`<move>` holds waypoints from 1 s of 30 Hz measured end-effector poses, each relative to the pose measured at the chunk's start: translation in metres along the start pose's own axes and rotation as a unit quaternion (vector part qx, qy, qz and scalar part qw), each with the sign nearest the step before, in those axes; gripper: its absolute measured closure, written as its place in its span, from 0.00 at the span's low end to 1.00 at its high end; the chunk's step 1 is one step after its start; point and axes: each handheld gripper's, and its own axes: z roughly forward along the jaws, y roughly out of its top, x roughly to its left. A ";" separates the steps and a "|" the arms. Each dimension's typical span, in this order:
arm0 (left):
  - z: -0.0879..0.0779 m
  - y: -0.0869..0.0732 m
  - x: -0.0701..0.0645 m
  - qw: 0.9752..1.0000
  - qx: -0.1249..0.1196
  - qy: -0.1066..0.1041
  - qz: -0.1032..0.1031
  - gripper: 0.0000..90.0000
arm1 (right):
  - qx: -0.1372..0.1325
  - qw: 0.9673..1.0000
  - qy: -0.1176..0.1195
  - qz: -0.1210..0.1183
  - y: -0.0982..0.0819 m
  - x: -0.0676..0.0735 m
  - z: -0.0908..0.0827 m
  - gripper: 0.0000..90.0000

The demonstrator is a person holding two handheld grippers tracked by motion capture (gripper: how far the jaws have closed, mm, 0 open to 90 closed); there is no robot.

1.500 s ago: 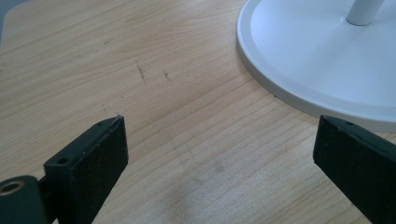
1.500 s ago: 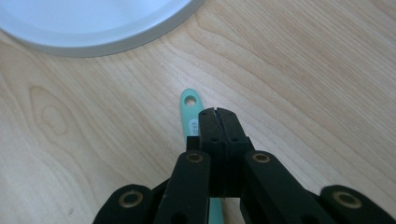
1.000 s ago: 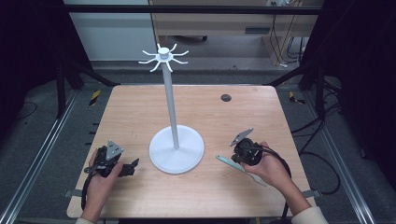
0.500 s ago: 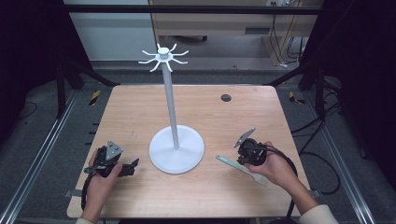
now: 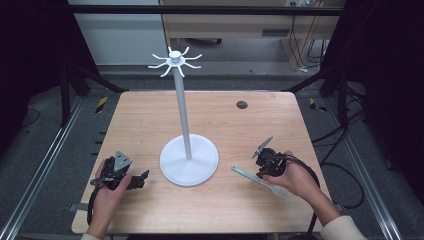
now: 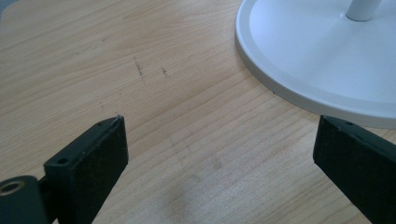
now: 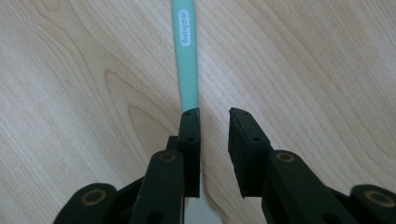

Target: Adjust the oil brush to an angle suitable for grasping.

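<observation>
A light wooden table (image 5: 150,120) with rounded corners carries a white stand: a round white base plate (image 5: 189,160) with a thin upright white pole (image 5: 182,112) and a crown of short curved white hooks (image 5: 174,60) at the top. The base sits slightly near of the table centre. A small dark round disc (image 5: 242,104) lies at the far right of the tabletop.

Left gripper (image 5: 140,178): held in the person's left hand (image 5: 107,192) at the near left of the table, just left of the base plate, with its grey three-cornered plate (image 5: 122,161) on top. In the left gripper view its jaws stand wide apart over bare wood, nothing between them, and the rim of the base plate lies ahead toward the right jaw.

Right gripper (image 7: 214,116): held in the person's right hand (image 5: 295,177) at the near right of the table. Its jaws stand at a narrow gap, not closed on anything.

A mint-green flat-handled utensil with a pale head (image 5: 257,179) lies flat on the wood at the near right, between the base plate and the right hand. In the right gripper view its handle (image 7: 187,56), bearing a small white oval label (image 7: 184,27), runs away from the jaws; the left-side jaw sits directly over the handle, and the gap between the jaws shows bare wood beside it. Whether that jaw touches the handle cannot be told.
</observation>
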 end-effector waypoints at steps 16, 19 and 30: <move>0.000 0.000 0.000 1.000 -0.001 -0.001 0.000 0.03 | 0.037 0.999 0.015 -0.008 -0.004 0.006 0.013 0.79; 0.000 0.000 0.000 1.000 -0.001 -0.001 0.000 0.03 | 0.040 0.999 0.016 -0.009 -0.004 0.006 0.014 0.80; 0.000 0.000 0.000 1.000 -0.001 -0.001 0.000 0.03 | 0.055 0.998 0.018 -0.010 -0.003 0.005 0.019 0.82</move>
